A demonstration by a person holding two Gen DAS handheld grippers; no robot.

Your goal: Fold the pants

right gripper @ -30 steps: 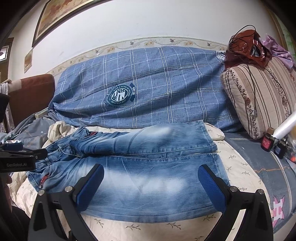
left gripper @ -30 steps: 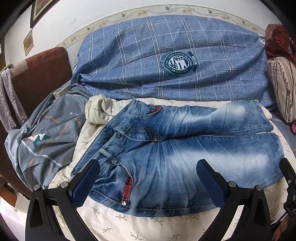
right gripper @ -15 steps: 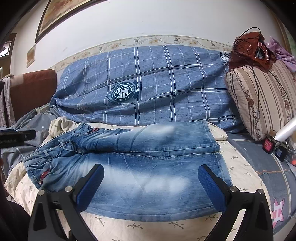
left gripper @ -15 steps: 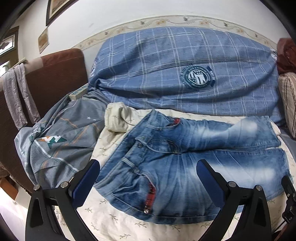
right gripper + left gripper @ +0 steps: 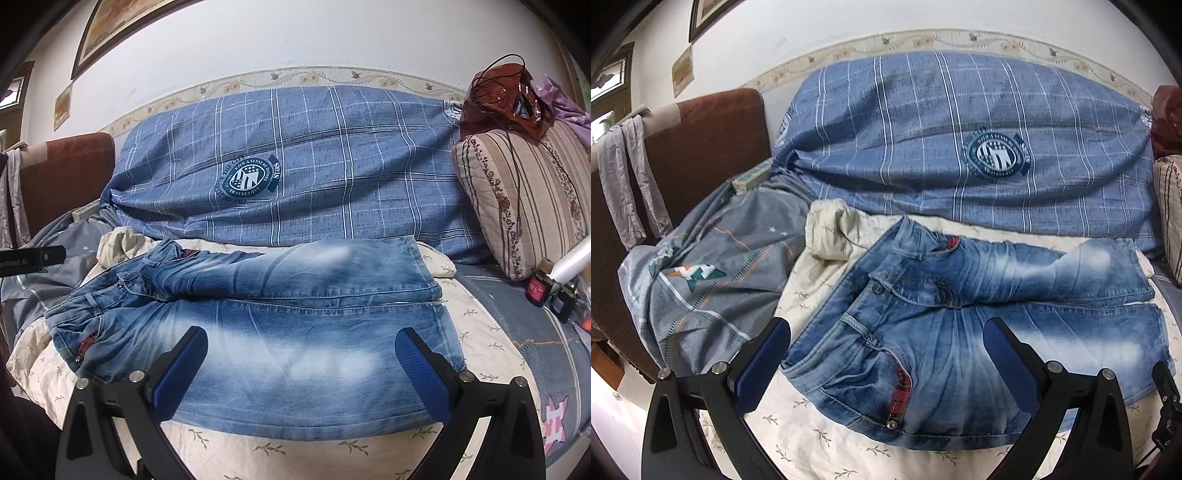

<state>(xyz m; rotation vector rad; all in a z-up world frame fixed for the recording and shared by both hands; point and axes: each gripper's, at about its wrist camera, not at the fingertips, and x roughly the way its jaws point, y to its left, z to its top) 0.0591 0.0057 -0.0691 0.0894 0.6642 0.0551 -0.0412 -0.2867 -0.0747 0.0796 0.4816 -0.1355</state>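
Faded blue denim pants (image 5: pixel 960 332) lie flat on a cream leaf-print cover (image 5: pixel 827 439), waistband to the left and leg cuffs to the right. The near leg sits alongside the far one. My left gripper (image 5: pixel 886 362) hangs open above the waistband end, nothing between its blue pads. In the right wrist view the same pants (image 5: pixel 295 317) spread across the bed. My right gripper (image 5: pixel 301 369) stands open over the near leg, close to the cuff, holding nothing.
A blue plaid quilt (image 5: pixel 960 147) is piled behind the pants. A grey printed cover (image 5: pixel 713 288) lies at the left by a brown headboard (image 5: pixel 701 147). A striped floral pillow (image 5: pixel 524 199) stands at the right, with small bottles (image 5: pixel 550 291) beside it.
The left gripper has drifted left toward the waistband end, so the pants sit further right in its view. The right gripper has moved slightly. Both stay open.
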